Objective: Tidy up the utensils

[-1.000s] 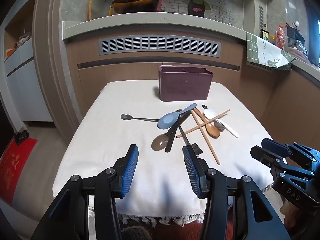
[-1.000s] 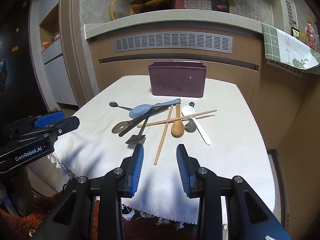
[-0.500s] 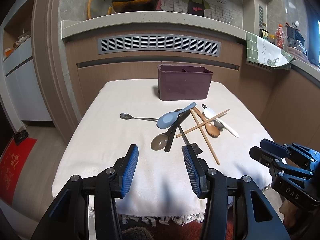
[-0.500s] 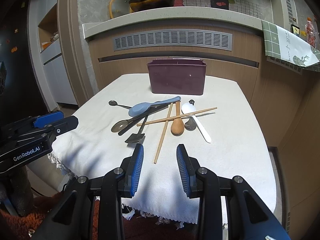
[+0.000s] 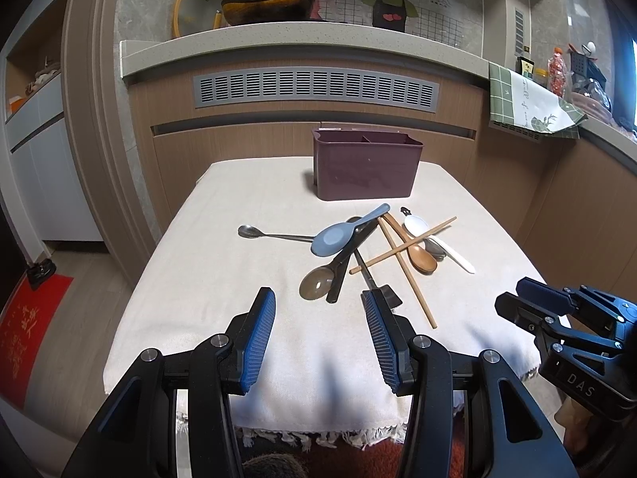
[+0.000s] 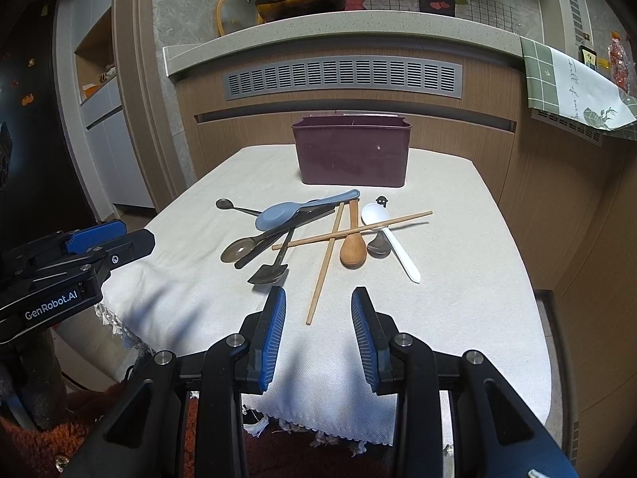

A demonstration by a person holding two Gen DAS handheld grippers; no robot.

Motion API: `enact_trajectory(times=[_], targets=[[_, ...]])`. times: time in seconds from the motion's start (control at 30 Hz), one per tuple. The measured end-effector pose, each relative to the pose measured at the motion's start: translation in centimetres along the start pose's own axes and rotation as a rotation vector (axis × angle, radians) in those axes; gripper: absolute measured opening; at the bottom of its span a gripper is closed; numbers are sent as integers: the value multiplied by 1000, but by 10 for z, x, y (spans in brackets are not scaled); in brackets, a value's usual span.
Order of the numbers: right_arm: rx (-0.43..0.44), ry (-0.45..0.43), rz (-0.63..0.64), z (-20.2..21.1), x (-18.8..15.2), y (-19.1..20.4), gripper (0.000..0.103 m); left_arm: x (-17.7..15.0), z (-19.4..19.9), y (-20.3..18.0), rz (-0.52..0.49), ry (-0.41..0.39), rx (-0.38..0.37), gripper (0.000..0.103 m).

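- We have edged our right gripper [image 6: 318,310] forward since a second ago; the utensil pile hasn't moved.
- Both grippers' fingers are spread, holding nothing; left gripper [image 5: 318,312] hovers at the near edge.
- Chopsticks [image 6: 324,263], blue spoon [image 6: 278,213] and wooden spoon [image 6: 352,253] lie mid-bench before the maroon caddy [image 6: 350,155] at the far edge.

Dark pan [image 5: 266,7] with yellow handle on stone ledge [image 5: 302,38]; grey vent grille [image 6: 342,75] below; green checked cloth [image 6: 573,87] hanging at right; red mat [image 5: 24,338] on floor.

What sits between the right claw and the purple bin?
In the right wrist view, between the right claw and the purple bin lies the utensil pile: crossed chopsticks, a wooden spoon and a white spoon on the tablecloth.
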State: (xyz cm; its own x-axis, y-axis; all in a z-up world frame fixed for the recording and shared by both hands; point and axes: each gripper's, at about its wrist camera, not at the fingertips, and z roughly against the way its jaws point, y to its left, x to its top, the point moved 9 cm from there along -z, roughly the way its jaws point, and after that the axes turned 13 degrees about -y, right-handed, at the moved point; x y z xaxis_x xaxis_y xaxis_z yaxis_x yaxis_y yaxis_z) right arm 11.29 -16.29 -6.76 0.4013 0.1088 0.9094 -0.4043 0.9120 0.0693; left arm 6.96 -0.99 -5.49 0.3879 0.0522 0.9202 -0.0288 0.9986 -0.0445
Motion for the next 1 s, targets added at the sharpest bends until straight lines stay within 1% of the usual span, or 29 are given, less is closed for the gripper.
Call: enact_trajectory(times=[0.5, 0.87, 0.93, 1.0], targets=[[3, 4, -3, -1, 0, 0, 33, 0, -2, 1, 3, 7, 1, 48], [0, 4, -4, -1, -3, 0, 33, 0, 1, -7, 5, 9, -6, 48], [1, 3, -5, -1, -3, 0, 33, 0, -3, 2, 6, 11, -8, 48], [3, 5, -5, -1, -2, 0, 33, 0, -3, 2, 6, 12, -8, 48]])
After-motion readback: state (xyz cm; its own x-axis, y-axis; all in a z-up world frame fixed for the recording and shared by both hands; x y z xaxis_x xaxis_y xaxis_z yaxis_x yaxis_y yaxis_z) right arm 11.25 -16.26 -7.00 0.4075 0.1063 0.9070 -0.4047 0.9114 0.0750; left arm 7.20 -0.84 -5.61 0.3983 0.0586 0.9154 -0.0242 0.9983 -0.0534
